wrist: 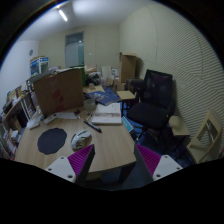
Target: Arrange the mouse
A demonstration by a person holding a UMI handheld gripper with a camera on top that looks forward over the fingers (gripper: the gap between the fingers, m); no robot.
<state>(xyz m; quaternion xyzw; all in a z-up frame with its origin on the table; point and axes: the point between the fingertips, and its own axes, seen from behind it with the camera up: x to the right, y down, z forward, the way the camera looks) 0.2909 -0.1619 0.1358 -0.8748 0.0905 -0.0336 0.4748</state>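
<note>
A wooden desk stands ahead of my gripper. A round dark mouse pad lies on its left part. A small grey mouse sits to the right of the pad, just beyond my left finger. My fingers are open, with nothing between the magenta pads. The gripper is held above the desk's near edge, apart from the mouse.
A large cardboard box stands at the back left of the desk. White papers and a keyboard lie mid-desk. A black office chair stands to the right. A wooden frame leans at the far right.
</note>
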